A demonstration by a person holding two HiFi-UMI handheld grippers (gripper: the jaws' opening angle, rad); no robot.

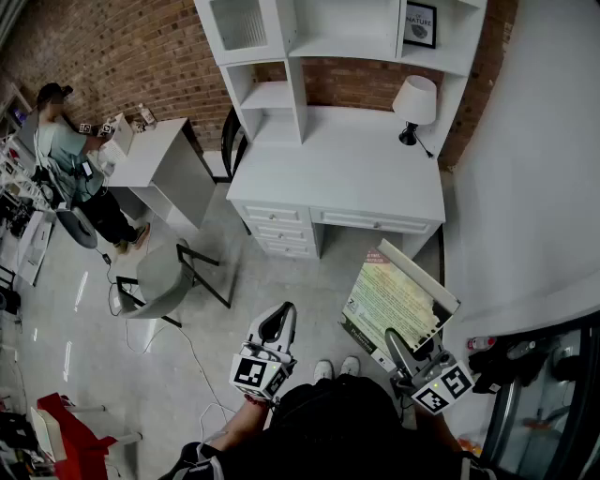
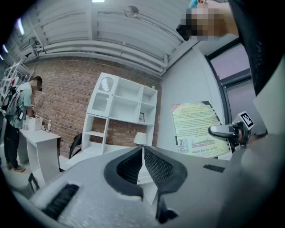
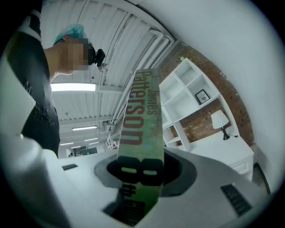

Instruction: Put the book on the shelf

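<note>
The book (image 1: 394, 298), a large paperback with a pale green cover, stands upright in my right gripper (image 1: 400, 349), low and to the right of the white desk (image 1: 347, 159). In the right gripper view its green spine (image 3: 140, 133) with red lettering fills the gap between the jaws of the right gripper (image 3: 142, 171), which is shut on it. My left gripper (image 1: 278, 321) hovers to the left of the book, shut and holding nothing; its pads (image 2: 153, 167) meet. The white shelf unit (image 1: 309, 47) stands on the desk, ahead of both grippers, with open compartments.
A white lamp (image 1: 414, 101) stands on the desk's right end and a framed picture (image 1: 420, 23) in an upper compartment. A grey chair (image 1: 164, 281) and a white side table (image 1: 159, 159) stand to the left, where a person (image 1: 70, 155) works. A white wall (image 1: 534, 187) bounds the right.
</note>
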